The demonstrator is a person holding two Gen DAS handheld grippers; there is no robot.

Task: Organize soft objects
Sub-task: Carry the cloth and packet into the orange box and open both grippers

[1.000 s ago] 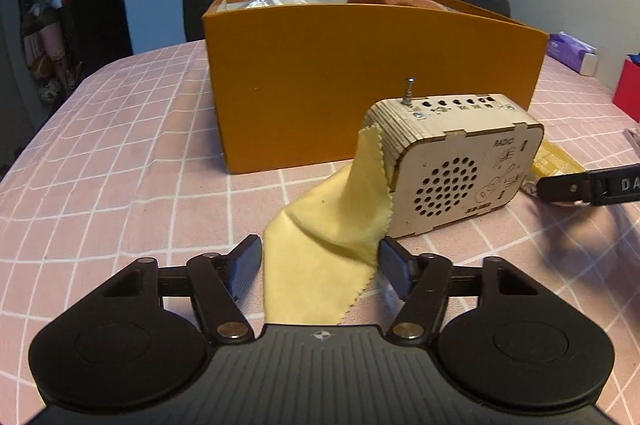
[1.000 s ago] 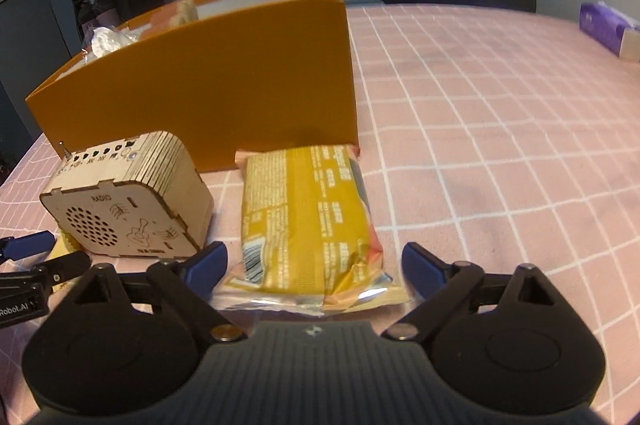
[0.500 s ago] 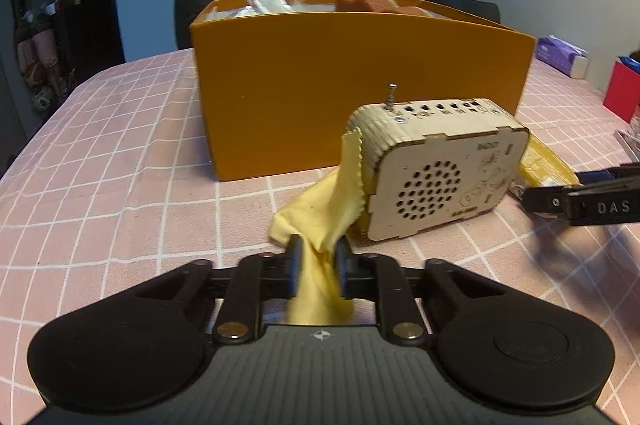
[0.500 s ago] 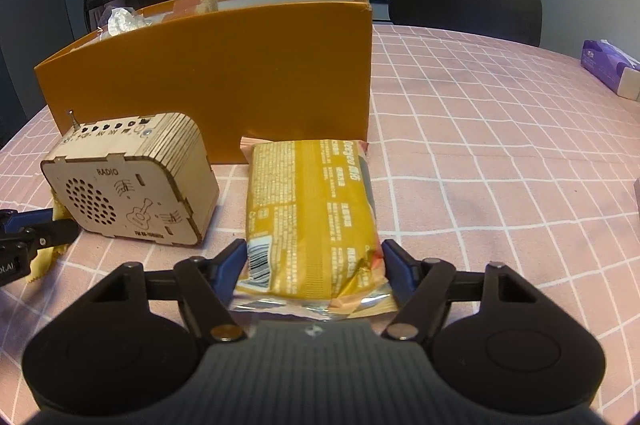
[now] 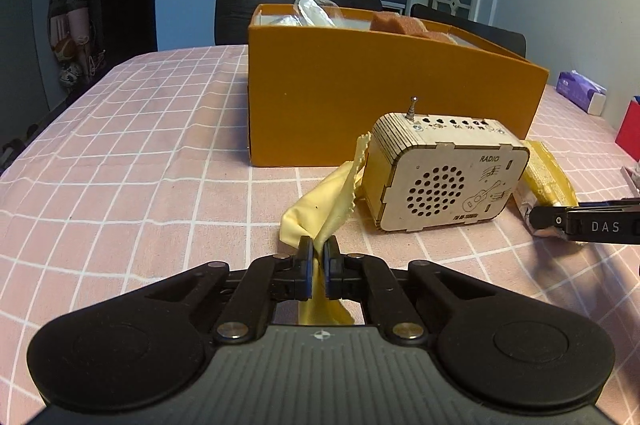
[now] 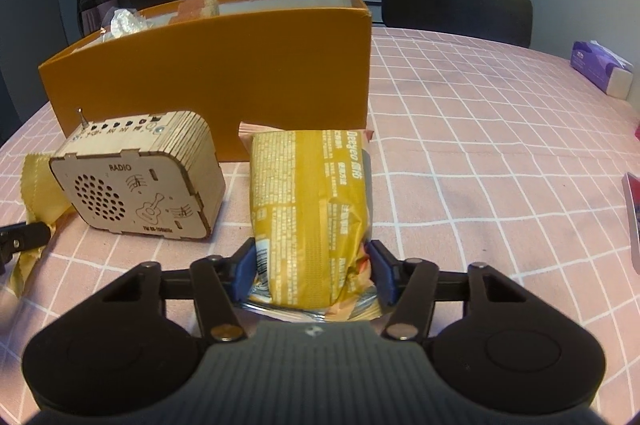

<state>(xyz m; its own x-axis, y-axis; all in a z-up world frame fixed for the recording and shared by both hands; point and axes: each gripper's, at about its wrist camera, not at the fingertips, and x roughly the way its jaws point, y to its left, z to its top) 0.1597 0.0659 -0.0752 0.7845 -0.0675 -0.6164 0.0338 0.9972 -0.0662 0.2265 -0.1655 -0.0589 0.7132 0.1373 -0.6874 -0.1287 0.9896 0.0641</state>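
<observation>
My left gripper [image 5: 319, 257] is shut on a yellow cloth [image 5: 320, 209] that trails to the left side of a wooden radio [image 5: 444, 173]. The cloth also shows at the left in the right wrist view [image 6: 40, 181]. My right gripper [image 6: 312, 273] is shut on the near end of a yellow snack packet [image 6: 310, 193] lying on the pink checked tablecloth, right of the radio [image 6: 140, 185]. An orange box [image 5: 360, 105] stands behind both, holding an orange sponge [image 5: 396, 23] and crumpled plastic [image 5: 316, 11]. The box also shows in the right wrist view [image 6: 224, 77].
A purple tissue pack [image 6: 600, 71] lies at the far right of the table. A red object [image 5: 630, 129] stands at the right edge. Dark chairs [image 6: 456, 9] stand behind the table. The right gripper's finger [image 5: 584, 225] shows at the right in the left wrist view.
Both grippers have closed: the left on the yellow cloth, the right on the snack packet. Both views have risen a little, and the cloth is bunched up between the left jaws.
</observation>
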